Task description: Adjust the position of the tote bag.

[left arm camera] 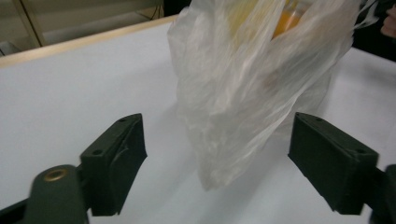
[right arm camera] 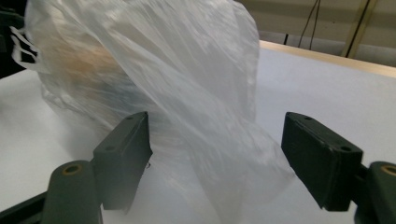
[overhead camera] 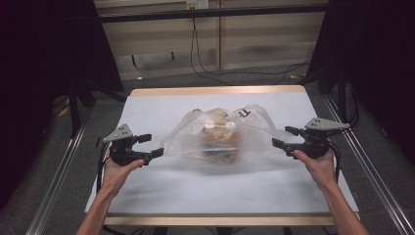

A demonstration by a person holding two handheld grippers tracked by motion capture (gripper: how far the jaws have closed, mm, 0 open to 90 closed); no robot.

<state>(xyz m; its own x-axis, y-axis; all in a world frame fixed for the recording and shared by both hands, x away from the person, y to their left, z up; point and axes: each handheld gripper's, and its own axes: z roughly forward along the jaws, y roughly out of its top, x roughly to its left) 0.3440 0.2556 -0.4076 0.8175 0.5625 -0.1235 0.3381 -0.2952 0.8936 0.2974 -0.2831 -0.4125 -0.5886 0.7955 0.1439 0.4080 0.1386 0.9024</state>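
left gripper (overhead camera: 149,147) lower left, jaws spread, nothing pinched | right gripper (overhead camera: 285,137) right of centre, likewise wide, empty | translucent plastic bag (overhead camera: 218,134) of food mid-frame on white table (overhead camera: 147,191) | step: bag let go | next: likely regrasp handles

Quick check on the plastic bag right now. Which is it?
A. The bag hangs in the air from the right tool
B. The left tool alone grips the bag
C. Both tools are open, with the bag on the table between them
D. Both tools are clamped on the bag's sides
C: the left tool and right tool both stand with jaws wide, pads off the plastic bag, which sits on the table.
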